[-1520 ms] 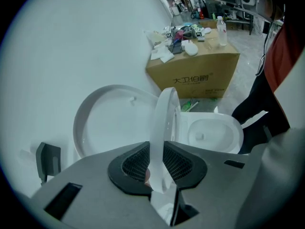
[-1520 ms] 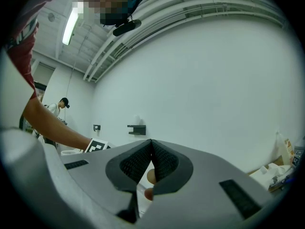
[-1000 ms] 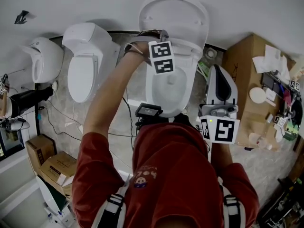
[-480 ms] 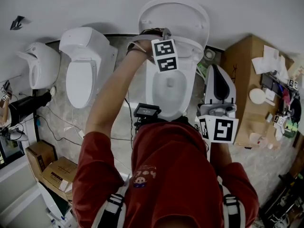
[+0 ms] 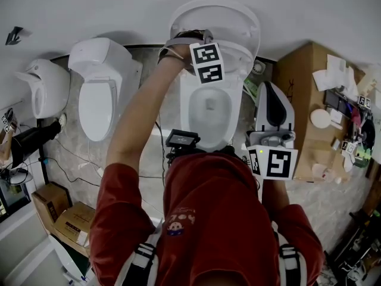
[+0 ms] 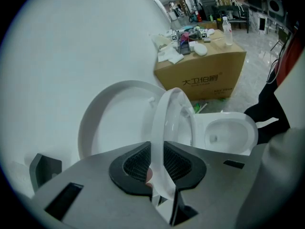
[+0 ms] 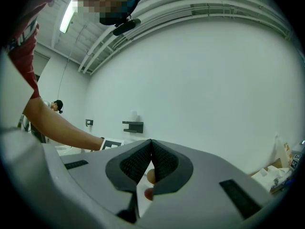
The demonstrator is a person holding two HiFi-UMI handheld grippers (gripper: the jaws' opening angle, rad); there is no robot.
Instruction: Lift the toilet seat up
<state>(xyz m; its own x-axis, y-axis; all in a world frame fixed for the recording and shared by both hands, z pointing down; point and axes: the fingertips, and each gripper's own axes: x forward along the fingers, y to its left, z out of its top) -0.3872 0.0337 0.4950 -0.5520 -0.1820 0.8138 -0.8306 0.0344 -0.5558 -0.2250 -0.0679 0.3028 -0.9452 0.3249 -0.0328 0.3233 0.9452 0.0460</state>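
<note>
The toilet seat (image 6: 167, 123) stands almost upright over the open bowl (image 5: 208, 109), seen edge-on from the left gripper view, tipped a little short of the lid (image 6: 112, 120). The lid is raised too and leans back against the white wall, with a gap between it and the seat. The left claw (image 6: 159, 175) has the seat's front rim pinched between its two dark ribbed pads, jaws drawn in close on the thin white edge. The person's left arm (image 5: 140, 112) reaches out over the bowl to hold it there, the marker cube (image 5: 207, 64) riding on top of that claw.

The right claw (image 7: 151, 151) is held off to the right of the toilet, pointing level at the bare wall, its jaws pressed together at the tips with nothing between them. A small dark shelf (image 7: 132, 126) hangs on the wall ahead of it.

Just right of the toilet sits a cardboard box (image 6: 202, 78) with papers, small items and a bottle (image 6: 227, 25) on top. To the left, along the same wall, stand a second toilet (image 5: 98, 94) with its seat down and another white fixture (image 5: 44, 85) beyond it.
</note>
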